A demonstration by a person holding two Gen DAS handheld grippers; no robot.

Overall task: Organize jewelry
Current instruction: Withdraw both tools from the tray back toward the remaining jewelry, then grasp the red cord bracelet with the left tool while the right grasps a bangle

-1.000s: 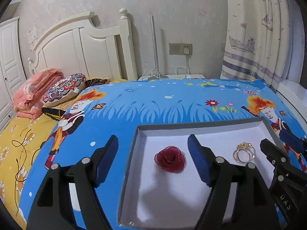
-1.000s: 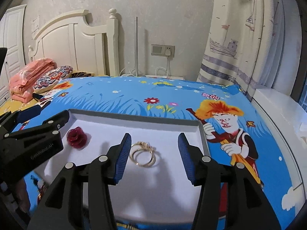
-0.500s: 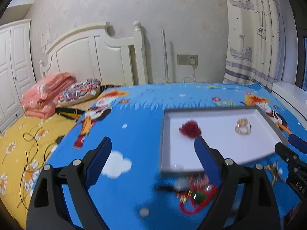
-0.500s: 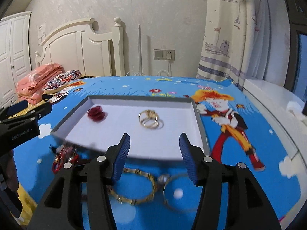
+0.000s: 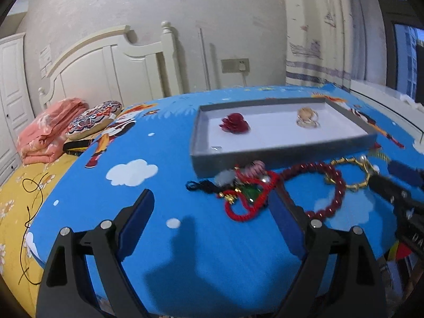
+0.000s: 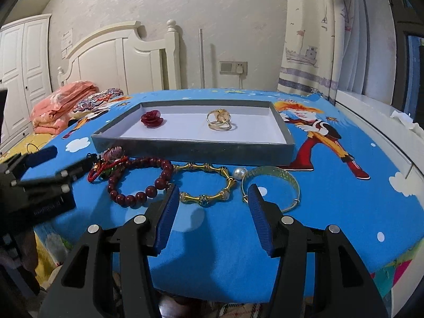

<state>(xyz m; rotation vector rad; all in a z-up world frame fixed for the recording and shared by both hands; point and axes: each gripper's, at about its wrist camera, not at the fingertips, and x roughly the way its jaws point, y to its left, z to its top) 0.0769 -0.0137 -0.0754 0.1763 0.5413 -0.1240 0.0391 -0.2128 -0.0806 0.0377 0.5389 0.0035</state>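
A grey tray (image 6: pixel 190 149) (image 5: pixel 275 156) with a white floor holds a red fabric rose (image 6: pixel 151 118) (image 5: pixel 234 124) and gold rings (image 6: pixel 219 119) (image 5: pixel 307 118). In front of it on the blue sheet lie a red cord knot charm (image 6: pixel 107 163) (image 5: pixel 246 193), a dark red bead bracelet (image 6: pixel 140 182) (image 5: pixel 326 185), a gold bamboo bangle with a pearl (image 6: pixel 209 185) (image 5: pixel 352 175) and a green-gold bangle (image 6: pixel 273 182). My left gripper (image 5: pixel 212 220) is open and empty, near the cord charm. My right gripper (image 6: pixel 212 212) is open and empty, just before the gold bangles.
The bed's front edge (image 6: pixel 238 288) lies right under both grippers. Folded pink blanket (image 5: pixel 45 132) and patterned pillow (image 5: pixel 92 118) lie far left by the white headboard (image 5: pixel 106 63). A curtain (image 6: pixel 318 39) and window sill (image 6: pixel 379 122) are on the right.
Both grippers have pulled back from over the tray towards the bed's front edge. The loose bracelets and cord charm in front of the tray have come into view.
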